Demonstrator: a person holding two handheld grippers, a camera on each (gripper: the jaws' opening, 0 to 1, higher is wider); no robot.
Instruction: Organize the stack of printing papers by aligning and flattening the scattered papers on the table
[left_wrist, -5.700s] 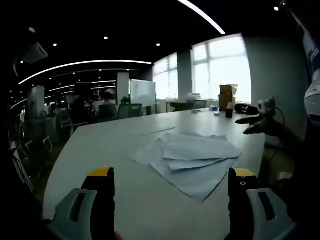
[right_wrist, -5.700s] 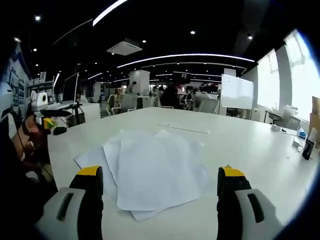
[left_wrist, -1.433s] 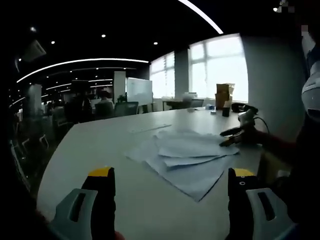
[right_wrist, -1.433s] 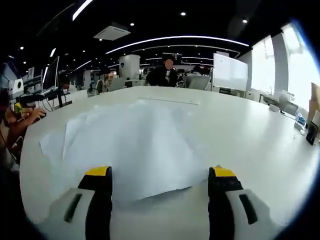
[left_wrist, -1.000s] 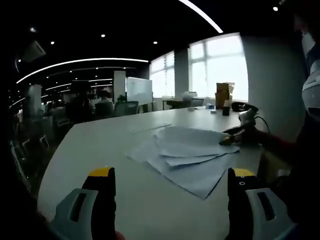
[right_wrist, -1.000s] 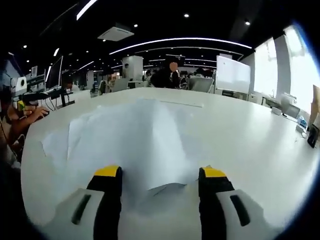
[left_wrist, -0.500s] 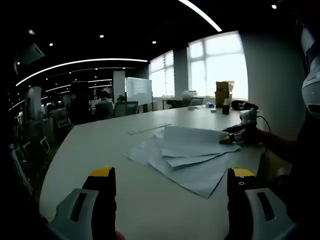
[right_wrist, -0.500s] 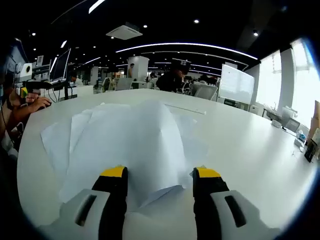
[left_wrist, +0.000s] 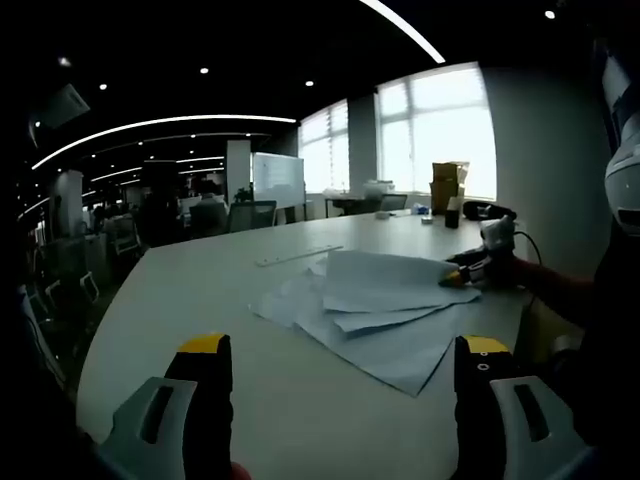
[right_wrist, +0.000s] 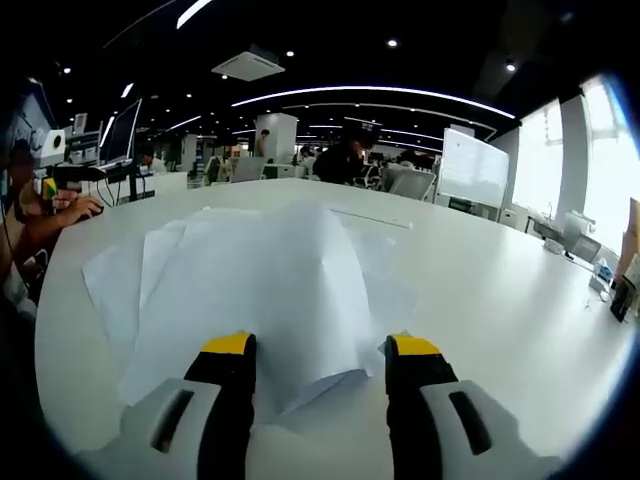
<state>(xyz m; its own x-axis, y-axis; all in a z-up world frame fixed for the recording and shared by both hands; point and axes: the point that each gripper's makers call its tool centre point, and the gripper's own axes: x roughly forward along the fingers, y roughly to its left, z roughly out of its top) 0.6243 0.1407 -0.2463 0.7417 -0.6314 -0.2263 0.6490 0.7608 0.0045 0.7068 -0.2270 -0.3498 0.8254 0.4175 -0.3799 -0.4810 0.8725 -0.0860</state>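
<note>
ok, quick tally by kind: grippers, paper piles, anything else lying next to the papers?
Grippers: 2, left gripper and right gripper
Paper pile: 1, sheets overlap, sheet count unclear
Thin strip: 1
Total: 4

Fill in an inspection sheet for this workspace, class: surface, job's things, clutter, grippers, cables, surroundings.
Surface: white table, large, curved edge.
Job's things: papers fanned out, unaligned; top sheet lifted at one edge.
Clutter: long ruler-like strip beyond the papers; cardboard box at far end.
Grippers: right gripper closed on the top sheet's edge; left gripper open, short of the papers.
Cables: one behind the right gripper.
Surroundings: open office, whiteboard, windows, seated people.
</note>
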